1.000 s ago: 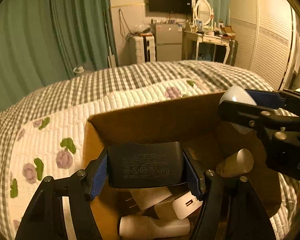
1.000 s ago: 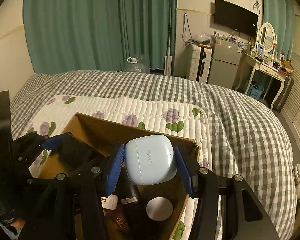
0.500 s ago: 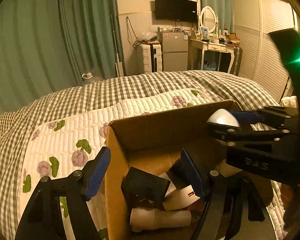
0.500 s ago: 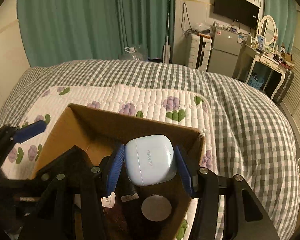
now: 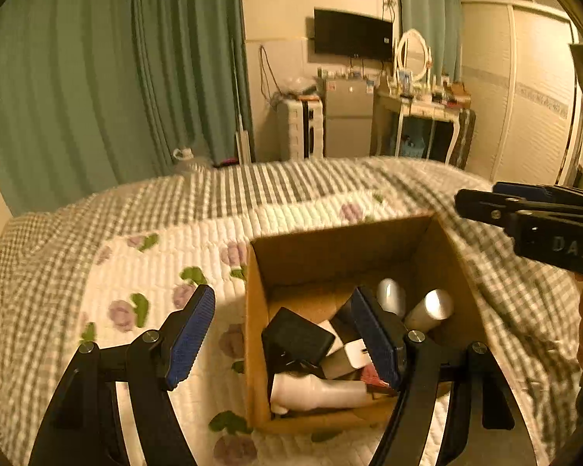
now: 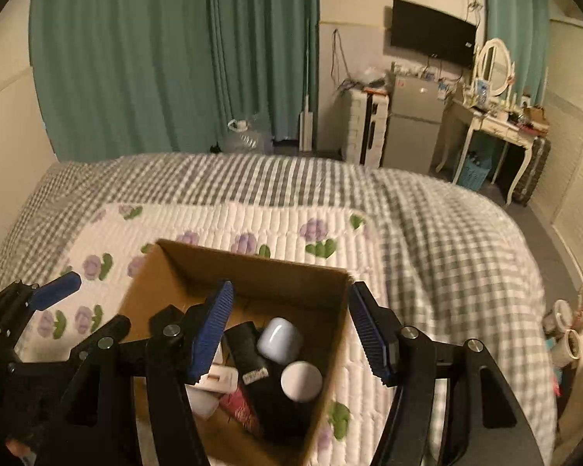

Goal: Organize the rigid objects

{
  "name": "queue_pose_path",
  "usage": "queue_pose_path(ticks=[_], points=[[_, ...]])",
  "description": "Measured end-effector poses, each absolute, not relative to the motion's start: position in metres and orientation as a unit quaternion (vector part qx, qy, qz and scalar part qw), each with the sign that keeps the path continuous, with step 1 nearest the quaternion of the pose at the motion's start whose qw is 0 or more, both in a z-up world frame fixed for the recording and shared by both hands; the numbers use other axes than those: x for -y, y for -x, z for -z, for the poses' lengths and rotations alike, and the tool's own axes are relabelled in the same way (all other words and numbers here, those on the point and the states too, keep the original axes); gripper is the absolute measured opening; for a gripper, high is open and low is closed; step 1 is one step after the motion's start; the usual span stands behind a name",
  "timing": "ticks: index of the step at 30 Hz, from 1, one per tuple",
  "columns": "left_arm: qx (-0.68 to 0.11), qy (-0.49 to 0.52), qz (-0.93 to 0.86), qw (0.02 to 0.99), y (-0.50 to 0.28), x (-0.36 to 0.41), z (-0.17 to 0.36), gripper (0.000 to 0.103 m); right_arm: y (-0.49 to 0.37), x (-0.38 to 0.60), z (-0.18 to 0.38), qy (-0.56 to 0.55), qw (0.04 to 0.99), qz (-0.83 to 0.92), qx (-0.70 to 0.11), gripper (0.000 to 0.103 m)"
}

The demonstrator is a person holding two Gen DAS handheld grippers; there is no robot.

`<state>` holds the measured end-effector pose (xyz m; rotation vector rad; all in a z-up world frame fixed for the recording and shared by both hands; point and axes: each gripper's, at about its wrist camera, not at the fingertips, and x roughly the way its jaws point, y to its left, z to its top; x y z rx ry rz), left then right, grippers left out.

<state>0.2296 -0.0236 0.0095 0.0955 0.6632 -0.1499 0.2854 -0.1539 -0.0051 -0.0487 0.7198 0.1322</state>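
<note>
A: Box (image 6: 248, 268) holds it all now, right? Where's the earbud case (image 6: 280, 339)?

B: Inside, near the right wall, just beside a white cap (image 6: 301, 381) and a black adapter (image 5: 297, 336). The right gripper (image 6: 291, 330) has just been opening and its jaws stand wide above the box with nothing between them. The left gripper (image 5: 283, 330) is also spread, empty, one finger over the quilt (image 5: 155, 256), the other over the box.

A: How would those things handle if they need shifting?

B: My guess: light, hard, smooth plastic. The case is rounded and likely slippery, so pinch it across its flat faces. The adapter is boxy and easier, taken across its sides. The white bottle (image 5: 315, 392) lies flat at the near wall; grip its body.

A: Room to move?

B: The cardboard walls are thin and the box sits on soft bedding, so a knock could tip it. Straight up looks free. Beyond lies open checked blanket (image 6: 427, 233), then curtains (image 6: 175, 58) and furniture well apart.
</note>
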Motion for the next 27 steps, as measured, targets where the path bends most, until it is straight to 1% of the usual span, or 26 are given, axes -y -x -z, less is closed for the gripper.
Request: queue_pose_path(ticks=[5,7,8,9,10,11,13,16,19,23,27], points=[[-0.286,-0.04,0.071,0.955,-0.186,0.013,-0.057,0.075,-0.228,0.158,-0.047,0.028,0.945,-0.058,-0.32,0.062],[-0.27,-0.042,0.066,0.96,-0.167,0.01,-0.072,0.075,-0.206,0.158,-0.06,0.032,0.949,-0.056,-0.307,0.065],[-0.265,-0.044,0.066,0.961,-0.159,0.01,-0.077,0.081,-0.19,0.157,-0.068,0.036,0.953,-0.053,-0.297,0.066],[-0.259,-0.045,0.063,0.963,-0.149,0.009,-0.082,0.086,-0.179,0.156,-0.072,0.038,0.956,-0.049,-0.288,0.07],[-0.256,-0.046,0.061,0.964,-0.144,0.008,-0.084,0.096,-0.167,0.156,-0.075,0.038,0.958,-0.046,-0.28,0.075],[-0.251,-0.046,0.059,0.965,-0.136,0.006,-0.085,0.1,-0.156,0.156,-0.077,0.034,0.961,-0.045,-0.271,0.078],[-0.242,-0.04,0.051,0.968,-0.124,0.003,-0.085,0.103,-0.136,0.157,-0.075,0.007,0.965,-0.043,-0.258,0.094],[-0.241,-0.027,0.038,0.969,-0.111,-0.002,-0.074,0.103,-0.114,0.153,-0.062,-0.017,0.969,-0.032,-0.243,0.103],[-0.233,-0.03,0.034,0.971,-0.1,-0.004,-0.057,0.103,-0.104,0.149,-0.044,-0.029,0.972,-0.025,-0.232,0.103],[-0.19,-0.031,-0.003,0.981,-0.09,-0.009,-0.03,0.103,-0.099,0.143,-0.023,-0.007,0.978,-0.013,-0.21,0.103],[-0.195,-0.021,-0.007,0.981,-0.096,-0.015,-0.009,0.103,-0.096,0.146,0.004,0.007,0.981,-0.005,-0.192,0.103]])
